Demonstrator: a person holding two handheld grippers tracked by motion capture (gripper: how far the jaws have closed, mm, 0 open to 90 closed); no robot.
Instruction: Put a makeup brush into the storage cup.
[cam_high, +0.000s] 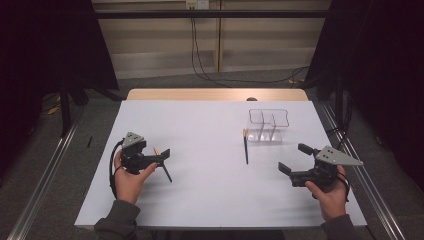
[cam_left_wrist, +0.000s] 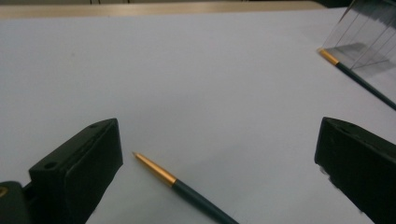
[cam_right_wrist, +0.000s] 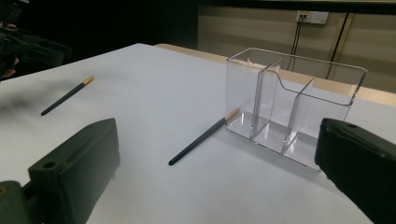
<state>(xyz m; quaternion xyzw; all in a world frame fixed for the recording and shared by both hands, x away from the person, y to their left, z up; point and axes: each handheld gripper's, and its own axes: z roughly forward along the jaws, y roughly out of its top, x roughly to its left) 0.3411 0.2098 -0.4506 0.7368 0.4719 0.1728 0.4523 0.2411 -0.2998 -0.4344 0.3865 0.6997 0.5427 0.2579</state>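
Dark green pen (cam_left_wrist: 187, 190), gold tip, lying flat

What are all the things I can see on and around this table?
Pens: two, dark green with gold ends. One lies on the table just under the left gripper; the other lies by the organiser, gold end at its front left corner.
Organiser: one, clear plastic with dividers, nothing inside, far right part of the table.
Table: one, white top with a wooden far edge.
Wall socket: one, pale, on the back wall, dark cables hanging below.
Left gripper: one, black, jaws open over the near pen.
Right gripper: one, black, jaws open, holding nothing.
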